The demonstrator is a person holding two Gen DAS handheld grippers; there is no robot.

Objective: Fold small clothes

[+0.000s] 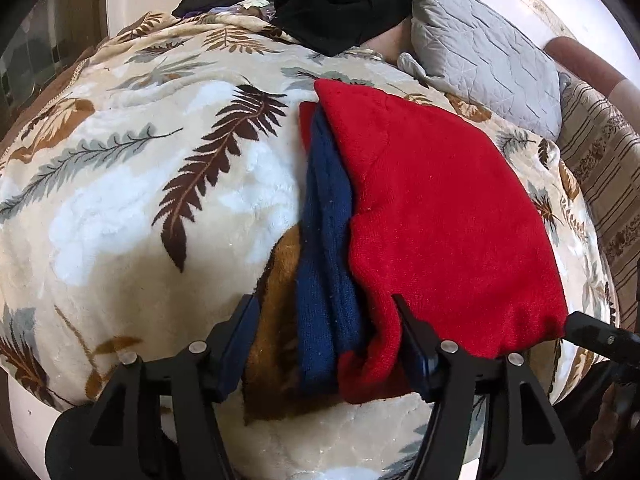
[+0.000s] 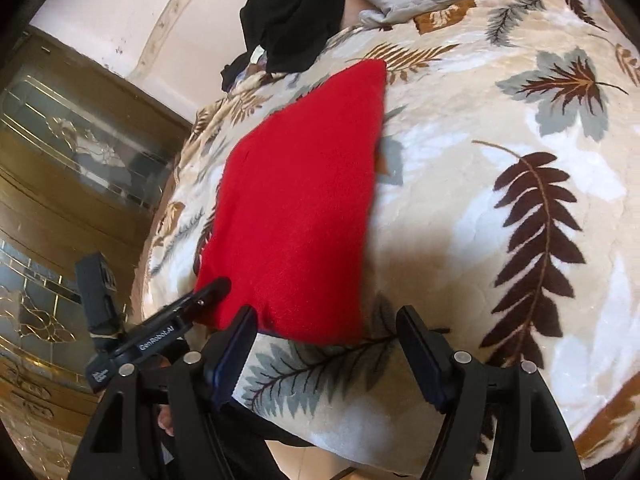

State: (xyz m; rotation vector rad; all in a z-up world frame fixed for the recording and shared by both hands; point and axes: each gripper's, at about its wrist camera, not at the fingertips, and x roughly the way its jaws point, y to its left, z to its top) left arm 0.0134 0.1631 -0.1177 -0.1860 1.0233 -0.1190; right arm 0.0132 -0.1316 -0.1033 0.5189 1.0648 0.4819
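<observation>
A folded red knit garment point(image 1: 444, 216) lies on the leaf-patterned blanket point(image 1: 132, 184), with a blue knit layer point(image 1: 326, 240) showing along its left edge. My left gripper point(image 1: 326, 344) is open, its jaws either side of the garment's near left corner, not closed on it. In the right wrist view the red garment point(image 2: 296, 208) lies ahead and to the left. My right gripper point(image 2: 324, 344) is open and empty at the garment's near right corner, above the blanket point(image 2: 480, 200). The left gripper's finger point(image 2: 204, 294) rests at the garment's near left edge.
A black pile of clothes point(image 1: 340, 4) lies at the far end of the bed, beside a grey quilted pillow point(image 1: 484, 48). A striped bed cover point(image 1: 600, 184) shows at the right. A wooden cabinet with glass doors point(image 2: 60, 184) stands left of the bed.
</observation>
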